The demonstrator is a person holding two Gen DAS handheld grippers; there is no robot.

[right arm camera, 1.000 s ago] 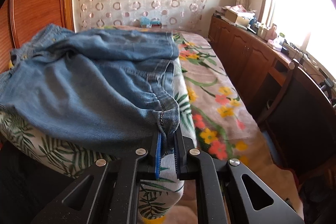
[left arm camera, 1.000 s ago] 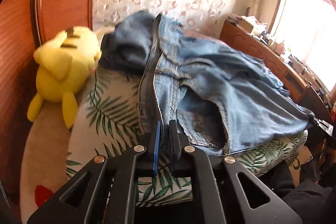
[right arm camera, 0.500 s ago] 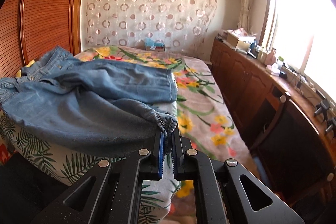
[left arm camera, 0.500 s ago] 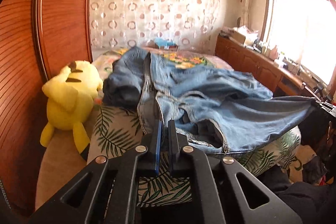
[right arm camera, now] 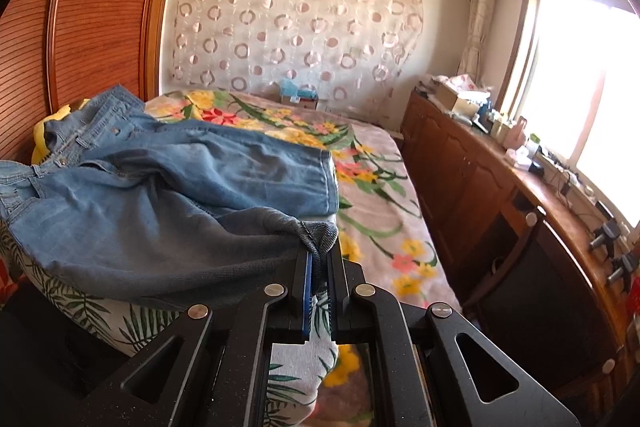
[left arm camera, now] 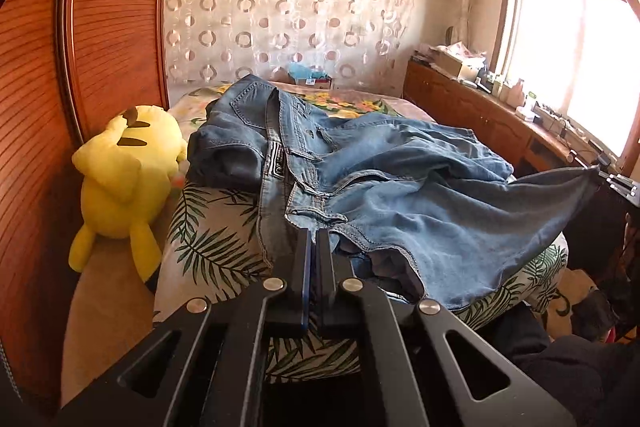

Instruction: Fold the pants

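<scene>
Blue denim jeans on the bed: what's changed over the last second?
Both grippers, left and right, have pulled back and up while clamped on the blue denim jeans, lifting the near leg off the leaf-print bedcover. Nothing was released. The yellow plush toy and the far leg stayed put.

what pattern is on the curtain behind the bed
Pale sheer curtain covered in rings and pinkish-brown dots, clearest in the right wrist view.

The denim pinched inside the left gripper (left arm camera: 314, 241) is hidden by its fingers. Beyond the right gripper (right arm camera: 318, 259), the jeans (right arm camera: 168, 195) are cut off leftward, and the plush toy (right arm camera: 44, 131) is mostly covered.
</scene>
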